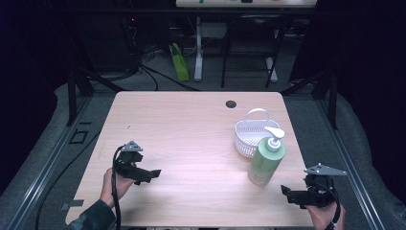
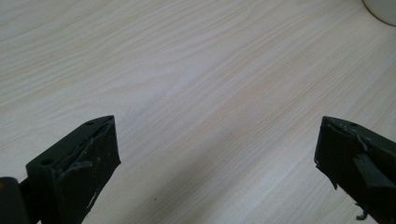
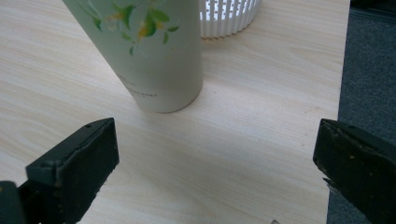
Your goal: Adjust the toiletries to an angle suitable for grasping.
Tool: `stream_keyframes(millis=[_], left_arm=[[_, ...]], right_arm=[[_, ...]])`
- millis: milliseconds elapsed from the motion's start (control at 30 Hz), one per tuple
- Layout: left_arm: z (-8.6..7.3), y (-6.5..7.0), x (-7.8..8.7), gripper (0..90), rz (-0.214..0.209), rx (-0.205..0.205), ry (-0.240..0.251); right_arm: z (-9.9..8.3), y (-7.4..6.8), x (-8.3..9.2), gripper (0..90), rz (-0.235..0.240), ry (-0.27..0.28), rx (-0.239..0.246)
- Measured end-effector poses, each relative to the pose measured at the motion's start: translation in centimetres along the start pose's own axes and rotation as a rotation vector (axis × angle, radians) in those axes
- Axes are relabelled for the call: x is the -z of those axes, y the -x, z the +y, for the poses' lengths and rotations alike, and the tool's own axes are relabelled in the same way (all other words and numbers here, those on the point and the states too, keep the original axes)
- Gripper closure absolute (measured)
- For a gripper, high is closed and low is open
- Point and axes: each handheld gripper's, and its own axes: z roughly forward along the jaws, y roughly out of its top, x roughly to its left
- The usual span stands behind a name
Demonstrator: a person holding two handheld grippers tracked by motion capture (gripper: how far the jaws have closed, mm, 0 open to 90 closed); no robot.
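Note:
A pale green pump bottle (image 1: 266, 161) with a white pump head stands upright on the wooden table (image 1: 191, 139), right of centre; its flowered body (image 3: 149, 51) is close ahead in the right gripper view. Just behind it sits a white slatted basket (image 1: 251, 136) with a handle, empty as far as I can see; its base (image 3: 229, 16) shows past the bottle. My right gripper (image 1: 293, 193) is open near the table's front right corner, short of the bottle. My left gripper (image 1: 151, 174) is open at the front left, over bare wood (image 2: 205, 93).
A dark cable hole (image 1: 231, 104) lies near the table's far edge. The table's right edge (image 3: 343, 70) runs close beside my right gripper, with grey floor beyond. A white rounded object (image 2: 383, 9) peeks in at the top right of the left gripper view.

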Motion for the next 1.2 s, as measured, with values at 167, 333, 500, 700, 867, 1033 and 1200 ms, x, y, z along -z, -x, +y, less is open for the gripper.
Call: stream_keyframes(millis=[167, 333, 500, 700, 867, 1033, 1200], left_arm=[[-0.1, 0.1, -0.2, 0.0, -0.005, -0.005, -0.019], [-0.4, -0.1, 0.0, 0.0, -0.005, 0.007, -0.013], [-0.3, 0.1, 0.0, 0.0, -0.001, 0.001, -0.007], [-0.2, 0.3, -0.2, 0.0, -0.009, 0.003, -0.01], [-0.2, 0.3, -0.2, 0.0, -0.007, 0.004, -0.006], [-0.3, 0.2, -0.2, 0.0, -0.007, 0.01, -0.003], [-0.3, 0.2, -0.3, 0.0, -0.018, 0.017, -0.004]], right_arm=[[0.1, 0.2, 0.1, 0.0, 0.004, 0.013, -0.01], [0.5, 0.0, 0.1, 0.0, 0.005, 0.023, -0.004], [0.8, -0.4, 0.1, 0.0, 0.012, 0.032, 0.009], [1.0, -0.6, 0.5, 0.0, 0.026, 0.059, 0.005], [1.3, -0.9, 0.8, 0.0, 0.029, 0.08, 0.027], [2.1, -1.3, 0.9, 0.0, 0.04, 0.111, 0.032], [2.6, -1.6, 1.0, 0.0, 0.048, 0.13, 0.037]])
